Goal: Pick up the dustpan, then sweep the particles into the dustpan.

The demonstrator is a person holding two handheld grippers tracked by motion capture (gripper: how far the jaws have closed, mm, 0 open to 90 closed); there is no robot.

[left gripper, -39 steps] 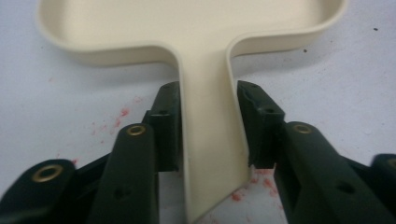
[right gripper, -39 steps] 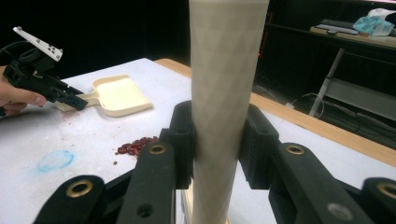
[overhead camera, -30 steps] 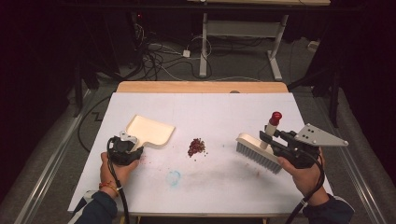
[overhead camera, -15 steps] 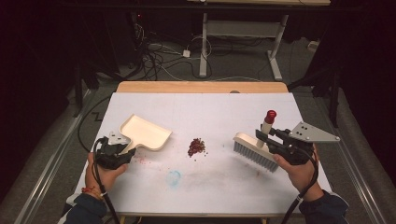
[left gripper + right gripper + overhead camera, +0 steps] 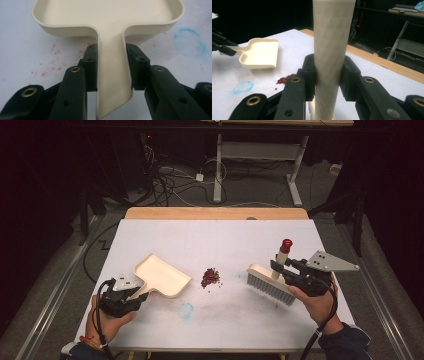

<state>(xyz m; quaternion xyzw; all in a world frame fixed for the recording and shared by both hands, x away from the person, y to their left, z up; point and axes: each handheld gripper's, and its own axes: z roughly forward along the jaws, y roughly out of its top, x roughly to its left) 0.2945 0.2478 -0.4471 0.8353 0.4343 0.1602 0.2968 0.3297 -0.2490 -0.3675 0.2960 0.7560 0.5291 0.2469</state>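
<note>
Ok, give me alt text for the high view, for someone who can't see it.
A person holds a cream dustpan by its handle in the left gripper and a brush in the right gripper, with a small pile of dark red crumbs on the white table between them.

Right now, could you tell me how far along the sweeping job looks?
Done: both tools are gripped. The left gripper clamps the dustpan handle; the right gripper clamps the brush handle. In hand: both flank the crumb pile. Left: the sweeping itself; the pile sits unswept, the pan looks empty.
</note>
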